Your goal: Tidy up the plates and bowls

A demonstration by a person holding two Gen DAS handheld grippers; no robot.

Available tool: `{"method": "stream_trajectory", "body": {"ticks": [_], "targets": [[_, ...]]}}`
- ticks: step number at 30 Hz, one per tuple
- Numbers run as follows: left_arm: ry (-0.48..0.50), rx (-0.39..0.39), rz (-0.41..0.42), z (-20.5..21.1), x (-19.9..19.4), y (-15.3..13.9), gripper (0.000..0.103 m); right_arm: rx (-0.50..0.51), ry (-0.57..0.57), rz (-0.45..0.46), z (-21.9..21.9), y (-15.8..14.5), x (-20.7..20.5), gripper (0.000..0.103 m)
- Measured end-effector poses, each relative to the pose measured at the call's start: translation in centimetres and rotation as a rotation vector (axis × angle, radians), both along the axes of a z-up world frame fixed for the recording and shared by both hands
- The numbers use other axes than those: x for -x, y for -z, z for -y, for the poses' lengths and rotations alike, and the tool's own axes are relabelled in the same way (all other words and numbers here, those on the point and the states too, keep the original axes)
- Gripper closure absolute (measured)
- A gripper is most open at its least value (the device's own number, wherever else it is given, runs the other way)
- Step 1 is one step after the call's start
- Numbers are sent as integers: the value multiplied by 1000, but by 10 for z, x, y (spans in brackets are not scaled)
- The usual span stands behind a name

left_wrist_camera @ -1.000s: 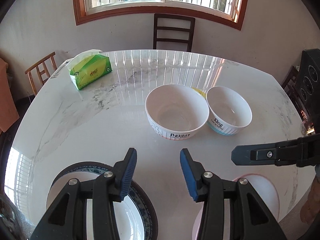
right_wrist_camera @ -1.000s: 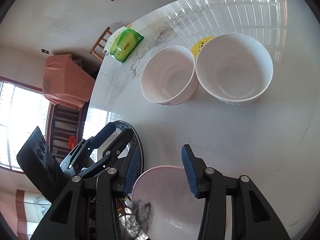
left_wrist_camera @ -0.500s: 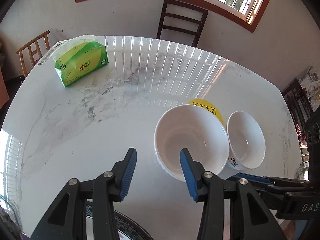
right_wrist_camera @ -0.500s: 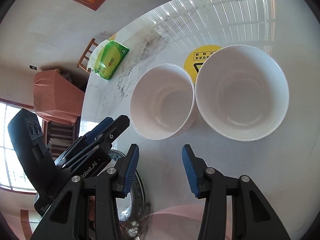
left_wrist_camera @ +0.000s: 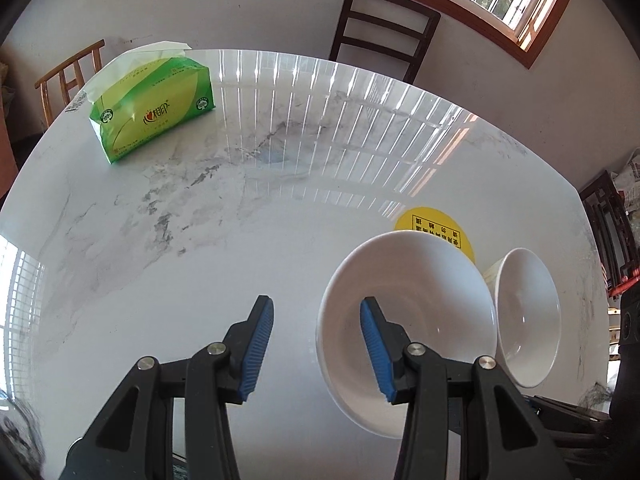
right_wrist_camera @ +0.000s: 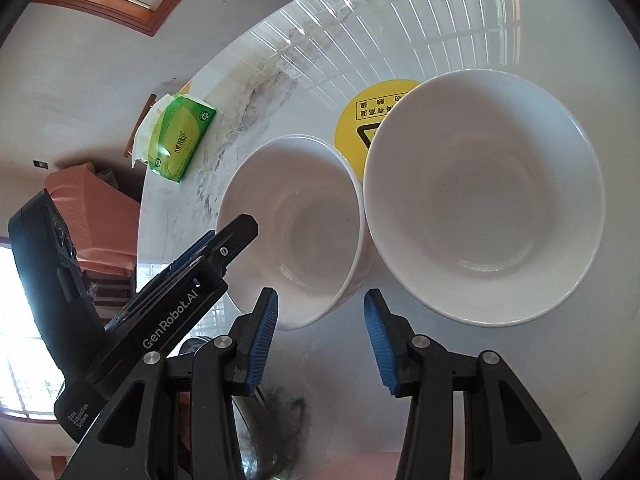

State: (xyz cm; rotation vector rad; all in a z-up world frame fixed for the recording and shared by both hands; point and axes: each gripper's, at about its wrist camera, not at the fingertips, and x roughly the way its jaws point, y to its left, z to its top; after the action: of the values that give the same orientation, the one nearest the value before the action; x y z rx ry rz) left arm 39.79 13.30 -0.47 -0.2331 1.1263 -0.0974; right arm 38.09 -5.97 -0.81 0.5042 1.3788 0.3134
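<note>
Bowls (right_wrist_camera: pixel 296 228) (right_wrist_camera: pixel 484 196) sit touching just ahead of both claws, left (left_wrist_camera: pixel 316 348) and right (right_wrist_camera: pixel 320 340), each spread and empty, apparently lined up to nest them.

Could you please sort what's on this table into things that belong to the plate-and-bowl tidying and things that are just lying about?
Belongs to the job:
- near bowl, beside the left gripper
- far bowl, beside it
- right gripper, jaws empty

Just lying about:
- green tissue pack
- yellow sticker on the marble table
- dark chair
</note>
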Motion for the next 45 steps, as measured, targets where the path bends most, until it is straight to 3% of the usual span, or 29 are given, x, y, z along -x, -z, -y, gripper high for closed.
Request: {"method": "stream_trajectory", "body": {"ticks": [3, 4, 5, 6, 9, 18, 31, 45], "targets": [[1, 22, -37, -1, -7, 7, 60, 4, 9, -14, -2, 7, -3, 67], [4, 27, -44, 0, -8, 10, 68, 1, 12, -13, -3, 9, -4, 68], [11, 16, -51, 1, -9, 13, 88, 0, 8, -17, -4, 11, -4, 72], [12, -28, -53, 4, -7, 15, 94, -8, 9, -17, -4, 12, -4, 72], [26, -71, -19, 6, 4, 13, 93, -3, -17, -16, -4, 12, -4, 75], [-9, -32, 18, -2, 42, 4, 91, 6, -87, -13, -2, 10, 7, 83], [-15, -31, 82, 5, 82, -18, 89, 7, -140, 31, 4, -9, 29, 84], [-18, -52, 202, 15, 126, -57, 89, -37, -190, 86, 11, -38, 59, 84]]}}
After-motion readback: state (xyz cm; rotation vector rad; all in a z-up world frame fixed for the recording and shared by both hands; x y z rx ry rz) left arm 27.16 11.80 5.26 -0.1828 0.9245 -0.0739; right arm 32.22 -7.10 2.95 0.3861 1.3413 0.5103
